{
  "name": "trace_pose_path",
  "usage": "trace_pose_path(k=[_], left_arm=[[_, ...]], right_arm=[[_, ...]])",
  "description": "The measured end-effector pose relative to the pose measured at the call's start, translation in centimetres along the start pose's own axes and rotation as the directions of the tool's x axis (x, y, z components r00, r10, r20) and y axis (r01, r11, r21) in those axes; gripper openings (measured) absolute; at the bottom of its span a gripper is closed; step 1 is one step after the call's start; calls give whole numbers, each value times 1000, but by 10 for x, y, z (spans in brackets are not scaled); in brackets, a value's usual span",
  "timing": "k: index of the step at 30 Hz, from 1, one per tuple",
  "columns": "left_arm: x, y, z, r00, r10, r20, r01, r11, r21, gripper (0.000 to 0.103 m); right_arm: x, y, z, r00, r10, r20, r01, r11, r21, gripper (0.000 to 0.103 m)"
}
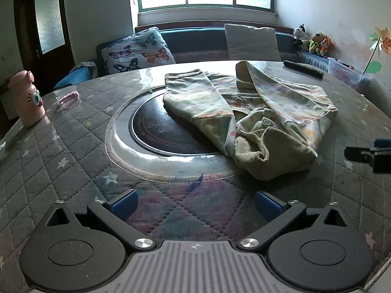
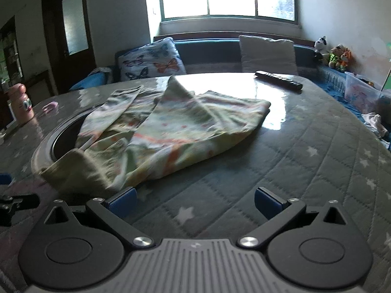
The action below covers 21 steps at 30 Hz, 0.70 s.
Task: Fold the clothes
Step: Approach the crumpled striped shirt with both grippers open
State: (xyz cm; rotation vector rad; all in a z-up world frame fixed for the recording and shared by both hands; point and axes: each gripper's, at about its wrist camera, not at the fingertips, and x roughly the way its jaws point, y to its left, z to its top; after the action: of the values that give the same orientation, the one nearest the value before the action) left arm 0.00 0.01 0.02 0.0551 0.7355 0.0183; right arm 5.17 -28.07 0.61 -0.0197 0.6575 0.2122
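A pale green garment with pastel spots (image 1: pixel 246 112) lies crumpled on the round table, partly over the dark centre disc (image 1: pixel 158 129). Its sleeves point toward the far side and its ribbed cuff is bunched at the near edge. It also shows in the right wrist view (image 2: pixel 171 131). My left gripper (image 1: pixel 195 204) is open and empty, a little short of the garment. My right gripper (image 2: pixel 194 201) is open and empty, its left blue pad (image 2: pixel 123 201) close to the garment's near edge. The right gripper's tip shows at the right edge of the left wrist view (image 1: pixel 369 153).
The table has a quilted grey star-print cover under clear plastic (image 1: pixel 73 146). A pink bottle (image 1: pixel 27 100) and a small pink item (image 1: pixel 69 97) stand at the left. A black remote (image 1: pixel 303 69) lies at the far right. A sofa with cushions (image 1: pixel 139 51) is behind.
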Motion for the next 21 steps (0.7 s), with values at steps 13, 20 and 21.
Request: trace_pose_path(k=[13, 20, 21], left_arm=[[-5, 4, -10, 1000, -8, -10, 8, 1000, 11, 103], [-9, 3, -15, 1000, 0, -13, 1, 1000, 18, 103], [-10, 4, -16, 1000, 0, -14, 1, 1000, 20, 103]], right_arm=[[-12, 22, -15, 998, 40, -47, -41, 999, -8, 103], [-19, 31, -20, 998, 44, -50, -45, 999, -13, 103], [-20, 32, -21, 998, 47, -50, -47, 999, -13, 103]])
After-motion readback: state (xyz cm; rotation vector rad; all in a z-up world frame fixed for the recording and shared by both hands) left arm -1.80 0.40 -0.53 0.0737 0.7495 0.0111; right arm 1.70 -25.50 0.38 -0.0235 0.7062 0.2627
